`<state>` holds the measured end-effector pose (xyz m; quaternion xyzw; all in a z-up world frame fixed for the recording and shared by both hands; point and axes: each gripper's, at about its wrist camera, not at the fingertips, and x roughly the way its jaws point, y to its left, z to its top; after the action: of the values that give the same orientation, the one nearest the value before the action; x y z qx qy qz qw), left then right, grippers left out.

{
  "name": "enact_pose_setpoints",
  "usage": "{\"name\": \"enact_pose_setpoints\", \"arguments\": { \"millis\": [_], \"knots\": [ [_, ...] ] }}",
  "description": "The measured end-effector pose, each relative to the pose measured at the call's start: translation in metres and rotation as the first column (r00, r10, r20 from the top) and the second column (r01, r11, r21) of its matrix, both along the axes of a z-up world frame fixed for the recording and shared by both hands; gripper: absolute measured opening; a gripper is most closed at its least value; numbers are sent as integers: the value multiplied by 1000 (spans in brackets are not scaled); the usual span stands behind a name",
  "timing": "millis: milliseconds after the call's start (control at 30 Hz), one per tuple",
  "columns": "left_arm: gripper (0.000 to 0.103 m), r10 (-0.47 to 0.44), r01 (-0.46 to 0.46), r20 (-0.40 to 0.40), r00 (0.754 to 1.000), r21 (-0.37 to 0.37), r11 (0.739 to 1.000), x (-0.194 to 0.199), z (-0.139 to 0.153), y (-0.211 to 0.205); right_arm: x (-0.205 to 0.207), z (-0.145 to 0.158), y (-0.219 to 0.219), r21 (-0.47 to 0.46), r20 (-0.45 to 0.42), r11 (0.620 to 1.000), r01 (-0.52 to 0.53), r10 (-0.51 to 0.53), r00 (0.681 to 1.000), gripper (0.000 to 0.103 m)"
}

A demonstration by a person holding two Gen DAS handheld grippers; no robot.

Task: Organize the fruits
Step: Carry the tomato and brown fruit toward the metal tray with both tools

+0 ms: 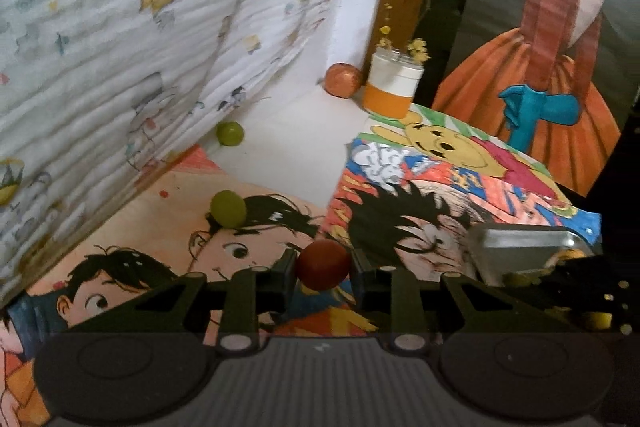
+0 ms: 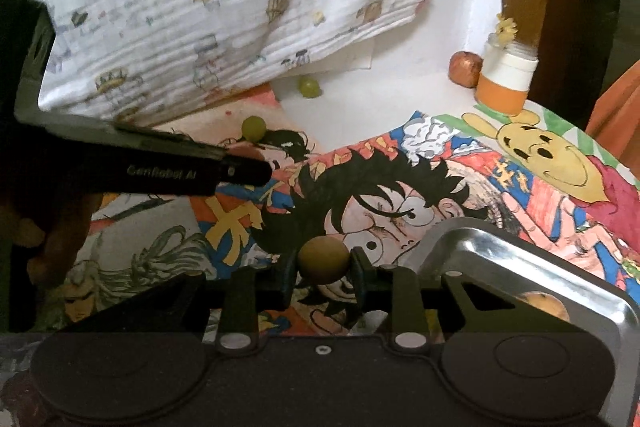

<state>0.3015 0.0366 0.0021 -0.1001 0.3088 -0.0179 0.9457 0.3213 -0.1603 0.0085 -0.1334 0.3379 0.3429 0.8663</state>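
In the left wrist view my left gripper (image 1: 323, 267) is shut on a small red round fruit (image 1: 322, 263), held just above the cartoon drawings. In the right wrist view my right gripper (image 2: 324, 267) is shut on a small yellow-brown round fruit (image 2: 323, 260). A steel tray (image 2: 532, 267) lies at the lower right with an orange fruit (image 2: 546, 303) in it; the same tray (image 1: 520, 247) shows at the right of the left view. Two green grapes (image 1: 228, 207) (image 1: 229, 133) lie farther back on the table, and the near grape (image 2: 253, 127) and the far grape (image 2: 309, 87) also show in the right wrist view.
A brown-orange fruit (image 1: 341, 80) and an orange-and-white jar (image 1: 391, 87) with yellow flowers stand at the back by a wooden post. A patterned white cloth (image 1: 120, 47) hangs at the left. The left gripper's body (image 2: 160, 163) and the hand holding it cross the right view's left side.
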Motion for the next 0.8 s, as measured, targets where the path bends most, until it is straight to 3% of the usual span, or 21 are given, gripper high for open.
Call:
{"name": "enact_pose_setpoints", "arguments": {
  "millis": [800],
  "knots": [
    [31,-134,136,85,987,-14,991,-81,49,-88,-90,44,-101,100,85,987,129,-138,987,31]
  ]
}}
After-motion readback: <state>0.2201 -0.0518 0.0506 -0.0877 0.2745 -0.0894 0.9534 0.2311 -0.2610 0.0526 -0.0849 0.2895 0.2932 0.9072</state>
